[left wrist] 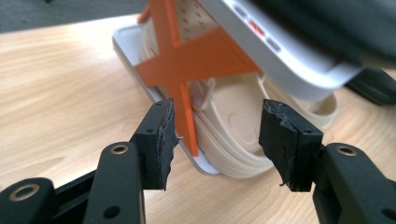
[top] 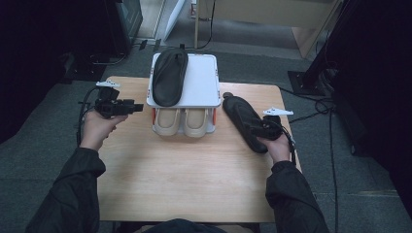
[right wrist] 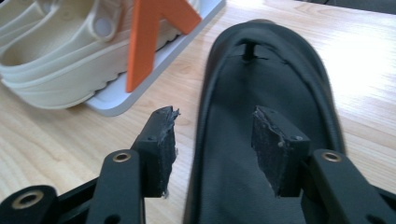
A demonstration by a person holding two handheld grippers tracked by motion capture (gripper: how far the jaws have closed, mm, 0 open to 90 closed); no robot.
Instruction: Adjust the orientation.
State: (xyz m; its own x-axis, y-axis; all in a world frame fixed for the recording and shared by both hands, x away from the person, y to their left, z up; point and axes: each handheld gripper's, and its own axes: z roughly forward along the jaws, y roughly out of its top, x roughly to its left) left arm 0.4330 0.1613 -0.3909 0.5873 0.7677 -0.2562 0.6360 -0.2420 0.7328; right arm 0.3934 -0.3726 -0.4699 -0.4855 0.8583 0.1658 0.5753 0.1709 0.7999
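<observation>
where right gripper straddles slipper rim — unclamped.

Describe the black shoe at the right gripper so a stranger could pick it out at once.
On the wooden table, look right of the white two-tier rack. The black shoe lies flat on the tabletop there, its side edge between the open jaws of the right gripper. Its twin lies on the rack's top; the beige pair sits underneath.
</observation>
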